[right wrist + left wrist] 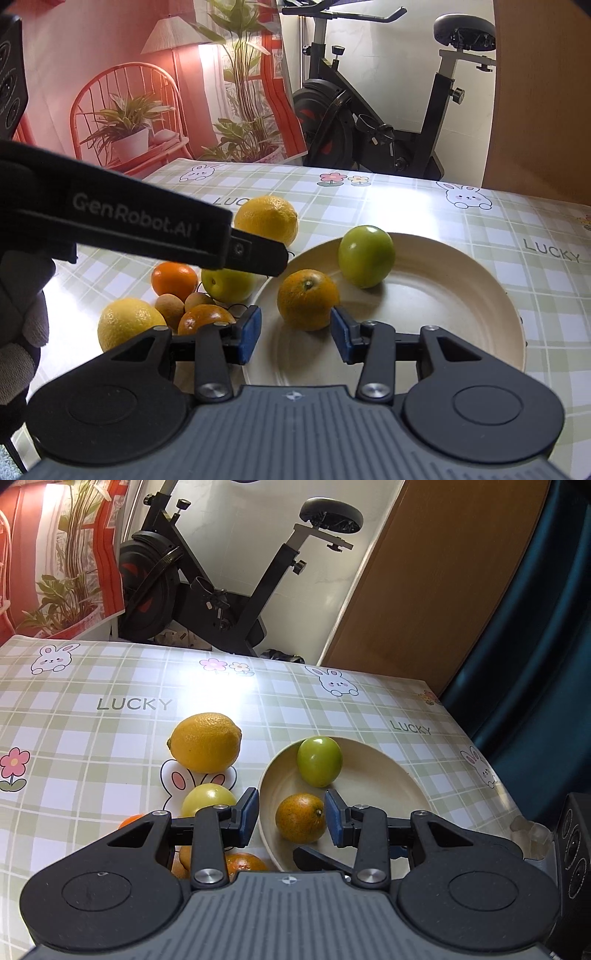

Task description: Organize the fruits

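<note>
Two fruits are seen in the cream plate (461,295) at frame centre: a mottled orange (307,300) and, right of it, a green fruit (366,256). Both the left gripper (291,818) and right gripper (295,334) are held spread, nothing pinched.

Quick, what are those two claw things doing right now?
Left gripper: open, holding nothing.
Right gripper: open, holding nothing.

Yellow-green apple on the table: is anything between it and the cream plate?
Nothing lies between the yellow-green apple and the round cream plate, whose rim is right beside it. Only the left gripper hangs above the apple.
</note>
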### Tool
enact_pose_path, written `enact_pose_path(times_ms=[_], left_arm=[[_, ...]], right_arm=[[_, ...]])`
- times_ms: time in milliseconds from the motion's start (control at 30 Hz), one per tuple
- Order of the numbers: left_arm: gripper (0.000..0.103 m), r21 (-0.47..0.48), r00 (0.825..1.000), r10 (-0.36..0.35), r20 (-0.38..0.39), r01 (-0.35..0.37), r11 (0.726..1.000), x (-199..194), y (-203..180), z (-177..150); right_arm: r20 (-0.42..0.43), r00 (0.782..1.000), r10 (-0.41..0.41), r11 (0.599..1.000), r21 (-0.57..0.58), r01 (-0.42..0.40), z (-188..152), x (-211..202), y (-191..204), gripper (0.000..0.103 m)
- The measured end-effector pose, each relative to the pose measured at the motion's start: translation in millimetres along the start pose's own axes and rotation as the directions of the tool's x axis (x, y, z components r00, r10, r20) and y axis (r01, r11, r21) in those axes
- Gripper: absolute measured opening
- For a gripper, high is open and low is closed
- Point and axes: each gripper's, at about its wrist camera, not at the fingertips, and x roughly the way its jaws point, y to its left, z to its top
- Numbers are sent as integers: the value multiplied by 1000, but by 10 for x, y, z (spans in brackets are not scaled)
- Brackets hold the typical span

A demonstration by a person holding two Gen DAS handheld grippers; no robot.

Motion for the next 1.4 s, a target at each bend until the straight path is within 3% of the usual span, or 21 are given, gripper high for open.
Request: enact_pose_path(times_ms=[267,567,1133,1400], left_arm=[[41,6,998,-9,60,9,1000,-546,119,-26],[41,4,999,43,25,-43,999,-908,487,-226],[41,-53,996,0,-92,-5,999,-703,688,-688],[41,-42,989,-23,-149,17,999,-534,600,-803]], right_arm=[[49,998,25,999,32,-26,-39,-348,124,45],[34,996,85,996,-6,-85,-93,-403,411,45],[-140,965,221,955,-169,-243,-401,-85,1004,45],[-172,955,243,955,-127,-267,-491,26,941,46]])
